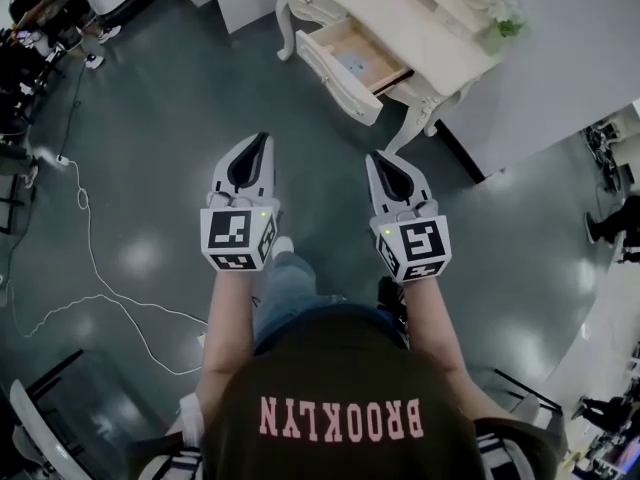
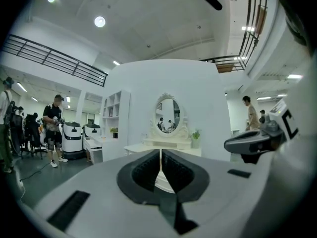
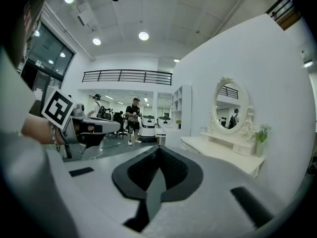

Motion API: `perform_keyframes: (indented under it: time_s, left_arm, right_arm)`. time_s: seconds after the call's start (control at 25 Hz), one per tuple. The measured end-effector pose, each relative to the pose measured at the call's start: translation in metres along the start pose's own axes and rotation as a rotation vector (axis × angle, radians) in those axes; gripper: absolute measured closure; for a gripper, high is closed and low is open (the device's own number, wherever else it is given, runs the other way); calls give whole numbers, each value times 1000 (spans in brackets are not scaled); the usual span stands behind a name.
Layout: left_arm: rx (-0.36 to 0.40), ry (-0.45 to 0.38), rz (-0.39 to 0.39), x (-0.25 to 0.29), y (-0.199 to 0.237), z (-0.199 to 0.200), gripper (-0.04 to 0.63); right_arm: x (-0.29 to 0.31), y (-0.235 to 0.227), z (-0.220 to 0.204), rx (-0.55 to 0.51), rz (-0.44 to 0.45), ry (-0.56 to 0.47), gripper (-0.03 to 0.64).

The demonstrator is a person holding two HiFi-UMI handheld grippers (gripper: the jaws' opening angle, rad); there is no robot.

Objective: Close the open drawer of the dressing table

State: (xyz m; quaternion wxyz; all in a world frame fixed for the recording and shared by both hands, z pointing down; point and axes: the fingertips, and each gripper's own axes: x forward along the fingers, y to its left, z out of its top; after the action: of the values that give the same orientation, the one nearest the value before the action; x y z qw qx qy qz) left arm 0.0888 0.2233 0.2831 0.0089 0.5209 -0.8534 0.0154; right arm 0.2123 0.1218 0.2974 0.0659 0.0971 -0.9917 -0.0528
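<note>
The head view looks steeply down from overhead, with the dressing table [image 1: 420, 23] at upper centre, well off. Both gripper views face level across the room and share its mirror [image 2: 168, 114]: mid-frame in the left view, far right in the right view.

Right gripper [image 3: 158, 151] closed (dressing table [image 3: 223, 155] at right).

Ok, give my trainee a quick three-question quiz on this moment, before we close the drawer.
1. True or false: the drawer of the dressing table stands pulled out.
2. What does the right gripper hold? A) the drawer's handle B) nothing C) a cloth
3. Fill in: the jaws of the left gripper are ____ (open or shut).
Key: 1 true; 2 B; 3 shut.
</note>
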Motion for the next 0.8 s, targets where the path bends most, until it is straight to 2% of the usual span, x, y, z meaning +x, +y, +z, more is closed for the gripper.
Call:
perform_keyframes:
  time_s: [0.44,0.64,0.8]
  left_arm:
    - [-12,22,-127,83,85,2,584]
    - [-5,31,-197,110,111,-2,584]
    - [-18,42,-219,125,126,-9,584]
  right_arm:
    - [105,-1,9,0,-117,59,618]
    - [140,-2,11,6,-187,74,618]
    - [156,-3,8,18,-223,93,620]
